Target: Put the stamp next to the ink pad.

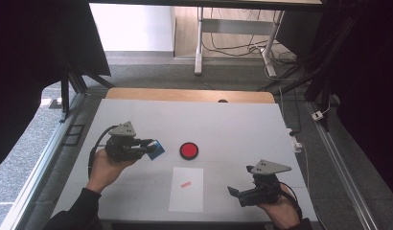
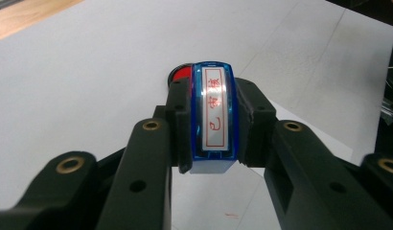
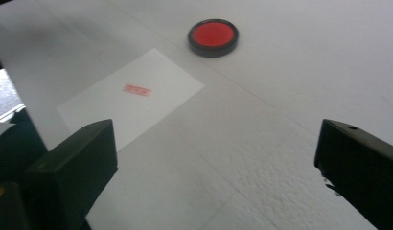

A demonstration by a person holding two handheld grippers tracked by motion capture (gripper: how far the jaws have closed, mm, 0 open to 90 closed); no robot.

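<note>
I see the blue-cased rectangular stamp (image 2: pixel 213 120) with red characters clamped in my left gripper (image 2: pixel 211 124), raised off the counter (image 1: pixel 233 129).

A blue stamp (image 2: pixel 212 117) with red lettering, a red ink pad (image 1: pixel 189 150), white paper (image 1: pixel 186 189) bearing a red mark

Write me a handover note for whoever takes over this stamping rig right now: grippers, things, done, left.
Left gripper: shut on the blue stamp, held above the table left of the red ink pad.
Right gripper: open, holding nothing, at the near right of the table.
Paper sheet: flat in front of the ink pad, one red stamp mark already on it.
Done: at least one print.
Probably left: put the stamp down, or re-ink and stamp again.
</note>
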